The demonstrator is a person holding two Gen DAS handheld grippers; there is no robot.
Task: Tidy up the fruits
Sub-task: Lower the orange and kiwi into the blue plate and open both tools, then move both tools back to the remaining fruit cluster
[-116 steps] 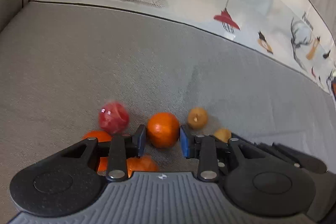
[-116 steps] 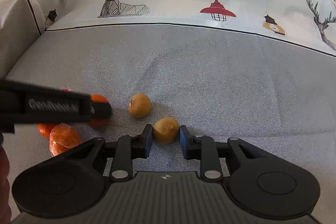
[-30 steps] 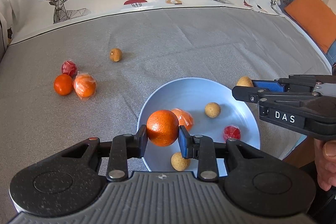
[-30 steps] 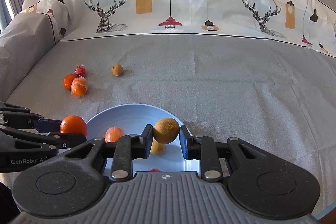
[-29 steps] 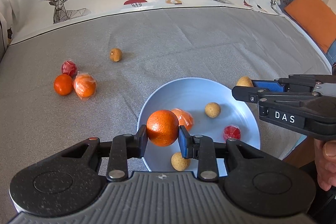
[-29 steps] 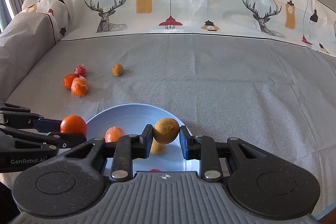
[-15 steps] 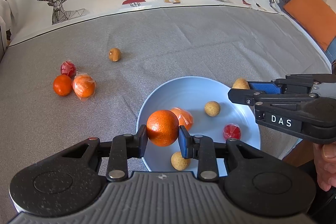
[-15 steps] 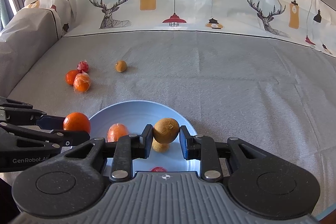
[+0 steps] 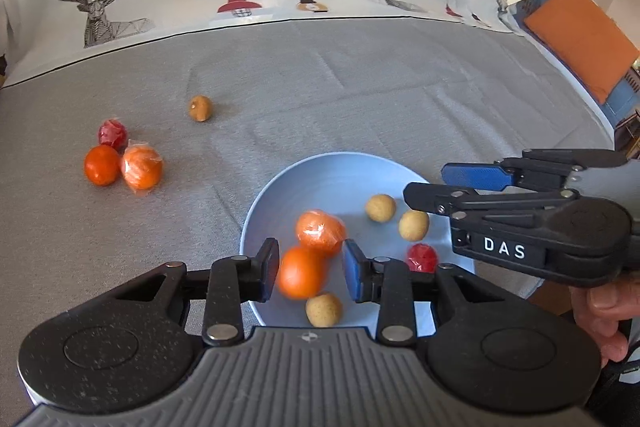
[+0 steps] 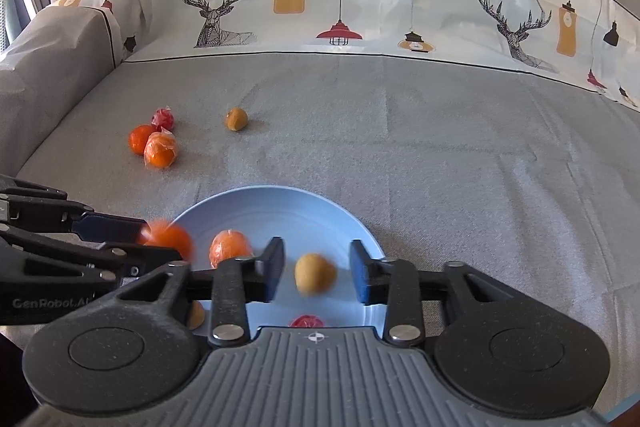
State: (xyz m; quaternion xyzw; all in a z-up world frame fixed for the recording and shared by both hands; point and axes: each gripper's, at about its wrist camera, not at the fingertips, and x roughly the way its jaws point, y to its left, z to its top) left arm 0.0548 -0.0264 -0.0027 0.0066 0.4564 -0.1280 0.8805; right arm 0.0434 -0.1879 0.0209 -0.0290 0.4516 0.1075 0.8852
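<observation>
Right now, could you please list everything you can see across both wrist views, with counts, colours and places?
plate: one, light blue, on the grey cloth at the near edge.
oranges in the plate: two, one wrapped in clear film, one bare and blurred between the left pads, loose.
tan fruits in the plate: three in the left view.
red fruit in the plate: one, wrapped.
fruits on the cloth: four at far left, a bare orange, a wrapped orange, a wrapped red fruit, a tan fruit.
grey cloth: one, printed border behind.
orange cushion: one, far right.
left gripper: black, jaws opening.
right gripper: black, jaws opening, tan fruit loose between.
hand: on the right gripper's grip.
</observation>
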